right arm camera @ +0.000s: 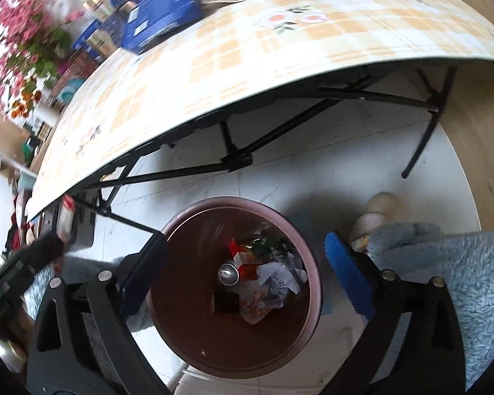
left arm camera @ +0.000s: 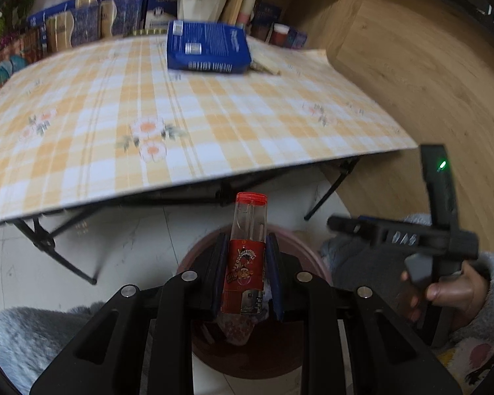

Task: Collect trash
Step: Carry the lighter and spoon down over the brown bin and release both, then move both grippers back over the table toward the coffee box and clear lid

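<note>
Left wrist view: left claw (left arm camera: 245, 275) clamped on a lighter (left arm camera: 246, 263), red label, clear top with red cap, standing up between the pads. It hangs right over the brown bin (left arm camera: 316, 263) on the white floor, in front of the counter (left arm camera: 181, 121) with the checked cloth. Blue box (left arm camera: 209, 47) sits at the far side of the counter, some flat pale sticks or papers just beside it, can't tell which. To the right, a hand (left arm camera: 444, 291) in a fuzzy grey sleeve holds the other tool.

Right wrist view: right claw (right arm camera: 243, 275) spread wide, nothing between the pads, bin (right arm camera: 308, 247) directly below. Inside the bin: crumpled paper, a red-and-white pack (right arm camera: 238, 258), wrappers, a small round metal thing (right arm camera: 228, 274).

Step, as I read it: dropping trash in the bin; right side looks done with its drop, left one still to go. Next move calls for the left claw to open while centred over the bin mouth so the lighter falls inside and doesn't clip the rim. After that, likely back to the counter for whatever still counts as trash.
</note>
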A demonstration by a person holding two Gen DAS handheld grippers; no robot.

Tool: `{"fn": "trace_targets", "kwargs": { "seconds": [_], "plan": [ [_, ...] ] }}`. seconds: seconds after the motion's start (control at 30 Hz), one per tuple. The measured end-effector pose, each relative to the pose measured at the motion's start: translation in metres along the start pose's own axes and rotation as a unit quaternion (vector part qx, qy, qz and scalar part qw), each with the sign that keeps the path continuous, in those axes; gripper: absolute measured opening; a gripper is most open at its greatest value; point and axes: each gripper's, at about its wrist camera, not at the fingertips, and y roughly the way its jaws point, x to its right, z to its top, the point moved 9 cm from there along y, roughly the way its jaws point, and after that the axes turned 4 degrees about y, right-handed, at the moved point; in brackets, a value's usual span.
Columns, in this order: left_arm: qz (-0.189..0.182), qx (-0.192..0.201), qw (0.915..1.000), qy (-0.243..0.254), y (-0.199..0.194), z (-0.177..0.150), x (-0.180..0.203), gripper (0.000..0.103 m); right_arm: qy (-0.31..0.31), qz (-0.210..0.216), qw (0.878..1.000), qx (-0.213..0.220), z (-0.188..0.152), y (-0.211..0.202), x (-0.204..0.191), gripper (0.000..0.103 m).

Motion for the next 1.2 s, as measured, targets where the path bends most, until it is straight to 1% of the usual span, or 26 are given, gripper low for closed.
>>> {"fn": "trace_targets", "kwargs": {
  "seconds": [0.13,0.2,0.37,0.5,0.57,0.63,0.67,0.7,0.73,0.77,0.83,0.87,1.0,1.1,1.2],
  "plan": [
    [0.004,-0.063,0.998,0.006,0.027,-0.019,0.0,0.023,0.014,-0.009,1.0,0.003,0.003,0.0,0.007,0.095],
    [0.001,-0.084,0.9963,0.016,0.035,-0.026,0.003,0.023,0.013,-0.011,1.0,0.005,0.003,0.0,0.007,0.095],
    [-0.004,-0.099,0.9948,0.025,0.041,-0.032,0.009,0.023,0.008,-0.01,1.0,0.012,0.003,-0.004,0.006,0.095],
    [0.002,-0.107,0.9941,0.019,0.045,-0.035,0.005,0.023,0.018,-0.011,1.0,0.01,0.003,-0.004,0.01,0.096],
    [0.003,-0.105,0.9944,0.012,0.044,-0.035,0.002,0.026,0.02,-0.011,1.0,0.009,0.003,-0.003,0.01,0.096],
    [0.005,-0.096,0.9953,0.007,0.041,-0.032,0.0,0.044,0.018,-0.011,1.0,0.009,0.004,-0.003,0.01,0.097],
    [0.01,-0.087,0.9962,0.003,0.038,-0.029,-0.001,0.051,0.017,-0.012,1.0,0.009,0.003,-0.003,0.009,0.097],
    [0.015,-0.066,0.9977,-0.005,0.031,-0.024,-0.004,0.065,0.016,-0.012,1.0,0.009,0.003,-0.003,0.009,0.097],
    [0.016,-0.052,0.9985,-0.011,0.026,-0.019,-0.006,0.074,0.014,-0.013,1.0,0.009,0.003,-0.003,0.008,0.097],
    [0.018,-0.04,0.9989,-0.017,0.022,-0.016,-0.008,0.077,0.013,-0.014,1.0,0.009,0.003,-0.003,0.008,0.097],
    [0.031,-0.012,0.9988,-0.036,0.011,-0.008,-0.017,0.086,0.009,-0.016,1.0,0.01,0.004,-0.003,0.007,0.097],
    [0.035,-0.005,0.9985,-0.042,0.009,-0.006,-0.019,0.088,0.006,-0.016,1.0,0.012,0.004,-0.003,0.006,0.097],
    [0.052,0.044,0.9946,-0.079,-0.01,0.006,-0.038,0.093,-0.012,-0.019,1.0,0.021,0.008,-0.007,0.0,0.097],
    [0.07,0.069,0.991,-0.091,-0.022,0.013,-0.046,0.094,-0.028,-0.018,0.999,0.028,0.013,-0.012,-0.007,0.097],
    [0.087,0.088,0.9876,-0.096,-0.031,0.021,-0.052,0.095,-0.047,-0.013,0.998,0.045,0.026,-0.024,-0.015,0.097]
  ]
}}
